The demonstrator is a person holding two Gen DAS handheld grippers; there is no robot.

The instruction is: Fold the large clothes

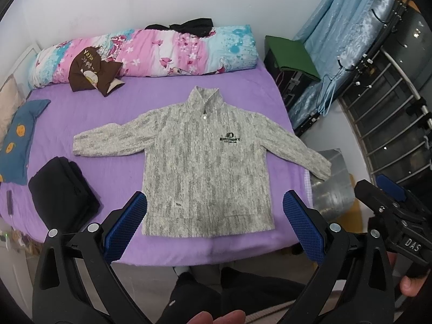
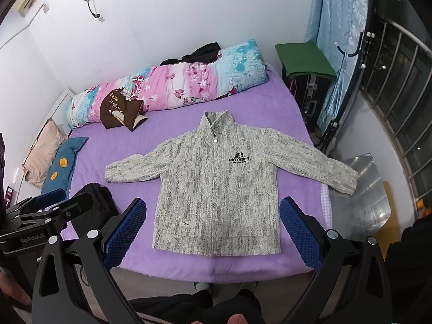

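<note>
Left gripper (image 1: 214, 217) agape | jacket (image 1: 201, 162) flat, collar pointing away

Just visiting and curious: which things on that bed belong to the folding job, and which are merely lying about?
For the job: grey jacket, left gripper, right gripper.

Lying about: rolled floral quilt, brown pillow, blue pillow, folded black garment.

From my left tongs (image 1: 214, 221) and right tongs (image 2: 213, 222), both cameras look down across the bed (image 1: 113, 140) from its foot, sharing the spread jacket (image 1: 205, 167).
</note>
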